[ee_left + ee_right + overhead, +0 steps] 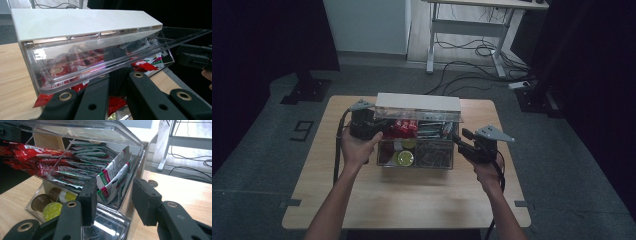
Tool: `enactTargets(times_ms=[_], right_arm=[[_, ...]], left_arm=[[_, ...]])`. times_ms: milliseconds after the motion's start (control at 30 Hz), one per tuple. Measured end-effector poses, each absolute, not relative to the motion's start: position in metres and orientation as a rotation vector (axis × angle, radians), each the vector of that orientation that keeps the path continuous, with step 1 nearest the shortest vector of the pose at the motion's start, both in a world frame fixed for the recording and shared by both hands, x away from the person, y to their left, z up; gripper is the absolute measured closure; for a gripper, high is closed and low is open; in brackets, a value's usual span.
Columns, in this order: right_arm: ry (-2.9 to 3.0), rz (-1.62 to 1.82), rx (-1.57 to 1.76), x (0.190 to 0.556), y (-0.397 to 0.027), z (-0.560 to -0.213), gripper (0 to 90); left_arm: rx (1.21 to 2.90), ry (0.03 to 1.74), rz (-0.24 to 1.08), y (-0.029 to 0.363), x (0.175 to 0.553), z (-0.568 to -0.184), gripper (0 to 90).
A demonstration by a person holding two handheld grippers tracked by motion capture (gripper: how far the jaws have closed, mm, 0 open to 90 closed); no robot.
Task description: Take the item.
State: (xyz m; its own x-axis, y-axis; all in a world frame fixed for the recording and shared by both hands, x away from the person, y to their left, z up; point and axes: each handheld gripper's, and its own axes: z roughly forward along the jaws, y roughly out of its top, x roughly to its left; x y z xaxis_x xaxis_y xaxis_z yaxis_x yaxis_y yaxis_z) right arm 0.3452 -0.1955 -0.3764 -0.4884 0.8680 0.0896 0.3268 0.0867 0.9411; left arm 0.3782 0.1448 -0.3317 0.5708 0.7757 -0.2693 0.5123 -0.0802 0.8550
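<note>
Two grippers are working a clear plastic organiser box (pixel 417 142) sitting mid-tabletop (pixel 362 200), toward the far edge. The left gripper (pixel 379 134) is at the box's left end, fingers closed right down on the front lip of the clear lid (pixel 105 52), holding it propped partly open under its white hinge strip (pixel 82 22). The right gripper (pixel 457 139) is at the box's right end; one of its fingers (pixel 88 200) sits inside the wall and the other outside it, with a gap left, so it isn't pinching the wall. Red sachets (pixel 37 157) and green-and-white sachets (pixel 112 177) fill the upper tray, and coffee pods (pixel 51 210) sit below at the front.
</note>
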Motion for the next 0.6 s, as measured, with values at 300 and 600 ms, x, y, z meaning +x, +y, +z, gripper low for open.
enactTargets(times_ms=[300, 600], right_arm=[[1.884, 1.386, 1.166, 0.353, -0.186, -0.376, 55.5], [1.898, 1.371, 1.157, 0.358, -0.179, -0.375, 55.7]], left_arm=[[1.741, 1.073, 0.309, 0.147, 0.378, -0.331, 89.4], [1.742, 1.076, 0.311, 0.148, 0.377, -0.331, 89.3]])
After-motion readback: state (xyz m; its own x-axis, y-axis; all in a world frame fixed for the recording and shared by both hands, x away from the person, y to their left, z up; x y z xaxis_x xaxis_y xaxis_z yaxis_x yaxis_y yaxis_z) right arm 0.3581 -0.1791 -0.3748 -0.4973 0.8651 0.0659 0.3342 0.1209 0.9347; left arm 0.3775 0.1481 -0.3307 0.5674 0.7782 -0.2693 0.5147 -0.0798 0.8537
